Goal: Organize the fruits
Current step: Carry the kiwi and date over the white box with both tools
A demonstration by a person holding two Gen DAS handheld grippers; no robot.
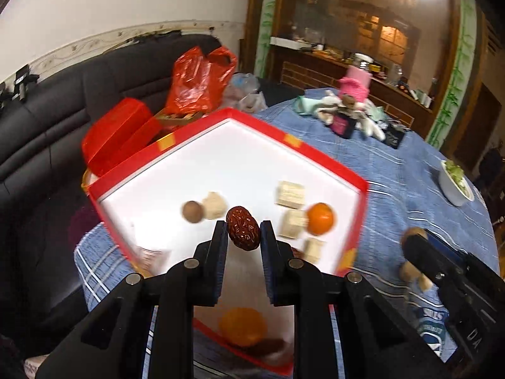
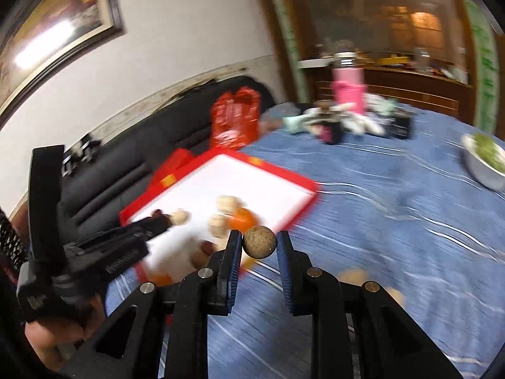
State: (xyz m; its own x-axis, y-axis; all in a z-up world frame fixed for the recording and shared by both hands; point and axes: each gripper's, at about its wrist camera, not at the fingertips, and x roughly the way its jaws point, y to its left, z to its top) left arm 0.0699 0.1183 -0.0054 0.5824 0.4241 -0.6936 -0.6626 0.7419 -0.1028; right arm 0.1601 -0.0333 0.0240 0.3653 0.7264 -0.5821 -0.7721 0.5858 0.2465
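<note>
My left gripper (image 1: 243, 232) is shut on a wrinkled dark red date (image 1: 243, 232) and holds it above the red-rimmed white tray (image 1: 202, 132). In the tray lie a brown longan (image 1: 192, 211), a pale walnut (image 1: 214, 205), an orange (image 1: 320, 218), pale wafer blocks (image 1: 290, 194) and a second orange (image 1: 241, 327) under the gripper. My right gripper (image 2: 259, 242) is shut on a round tan longan (image 2: 259, 242), held over the blue cloth just right of the tray (image 2: 303, 183). The left gripper also shows in the right wrist view (image 2: 157, 221).
A blue striped tablecloth (image 2: 378, 221) covers the table. A white bowl of greens (image 1: 456, 183) stands at the right. A pink cup and toys (image 1: 353, 94) sit at the back. A red bag (image 1: 199, 75) and red box (image 1: 120, 129) lie behind the tray by a black sofa (image 1: 47, 126). Loose longans (image 1: 410, 271) lie on the cloth.
</note>
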